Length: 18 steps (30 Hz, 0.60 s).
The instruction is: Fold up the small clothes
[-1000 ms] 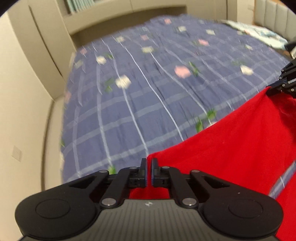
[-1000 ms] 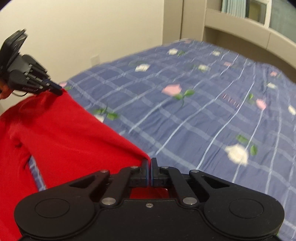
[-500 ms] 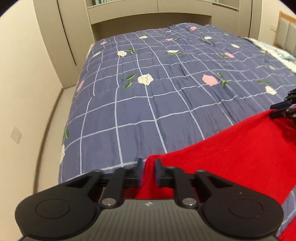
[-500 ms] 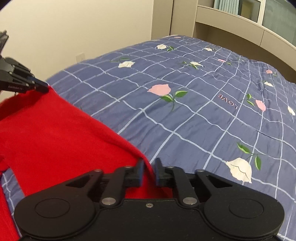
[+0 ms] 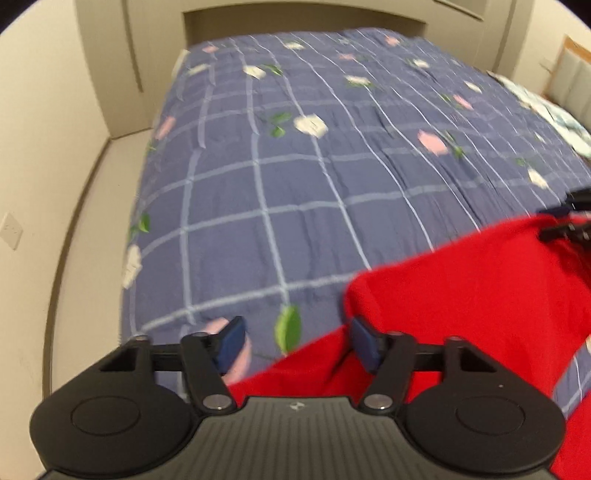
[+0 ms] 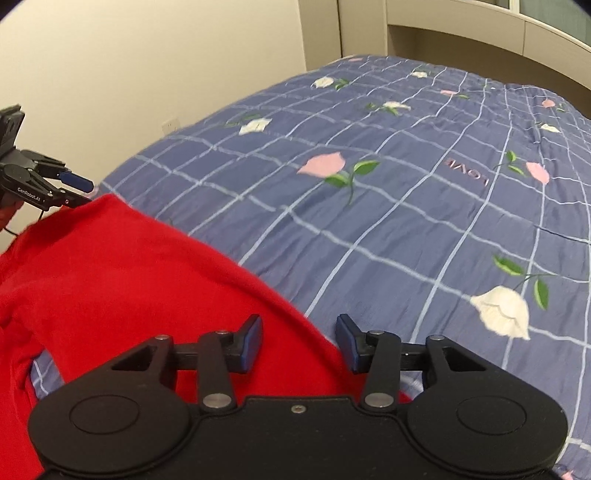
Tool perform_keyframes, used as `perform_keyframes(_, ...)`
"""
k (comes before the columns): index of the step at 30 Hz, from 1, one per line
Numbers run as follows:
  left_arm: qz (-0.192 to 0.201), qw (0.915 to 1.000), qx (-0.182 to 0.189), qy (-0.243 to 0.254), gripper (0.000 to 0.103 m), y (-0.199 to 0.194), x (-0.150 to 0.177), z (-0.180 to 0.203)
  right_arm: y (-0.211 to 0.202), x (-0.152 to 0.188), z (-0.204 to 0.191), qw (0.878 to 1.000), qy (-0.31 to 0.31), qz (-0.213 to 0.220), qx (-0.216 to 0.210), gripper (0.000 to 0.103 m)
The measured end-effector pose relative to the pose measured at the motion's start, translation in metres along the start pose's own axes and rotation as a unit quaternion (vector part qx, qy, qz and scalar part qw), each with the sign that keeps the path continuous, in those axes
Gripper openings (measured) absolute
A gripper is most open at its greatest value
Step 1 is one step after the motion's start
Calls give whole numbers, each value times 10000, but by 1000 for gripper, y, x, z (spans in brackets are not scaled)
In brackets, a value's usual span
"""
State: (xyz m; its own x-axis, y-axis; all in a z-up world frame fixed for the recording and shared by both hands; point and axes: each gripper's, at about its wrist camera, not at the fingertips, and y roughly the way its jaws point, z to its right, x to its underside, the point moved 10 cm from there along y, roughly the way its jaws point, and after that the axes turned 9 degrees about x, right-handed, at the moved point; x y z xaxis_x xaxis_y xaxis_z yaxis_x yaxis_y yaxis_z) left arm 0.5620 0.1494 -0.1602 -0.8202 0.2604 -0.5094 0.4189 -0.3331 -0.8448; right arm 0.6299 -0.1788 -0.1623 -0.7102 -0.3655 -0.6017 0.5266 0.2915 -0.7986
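Observation:
A red garment [image 5: 476, 295] lies folded over on a blue checked floral bedspread [image 5: 295, 177]. My left gripper [image 5: 295, 341] is open, its blue pads apart, just above the garment's left corner, holding nothing. My right gripper [image 6: 298, 341] is open over the garment's right edge [image 6: 147, 280], holding nothing. The right gripper shows in the left wrist view [image 5: 569, 221] at the garment's far corner. The left gripper shows in the right wrist view [image 6: 70, 186] at the garment's far left corner, open.
The bedspread [image 6: 406, 192] stretches away ahead of both grippers. A beige wall [image 5: 44, 147] and floor strip run along the bed's left side. A headboard and light bedding [image 5: 554, 107] lie at the far right. Cabinets [image 6: 461, 33] stand beyond the bed.
Both grippers were shut on the garment's corners a second ago. They have opened and let go, and the garment now lies on the bed.

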Motion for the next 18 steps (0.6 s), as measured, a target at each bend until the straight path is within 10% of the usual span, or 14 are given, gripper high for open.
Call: perform_keyframes(18, 498, 9961, 732, -33, 90, -10, -24, 19, 2, 5, 10, 9996, 226, 77, -127, 44)
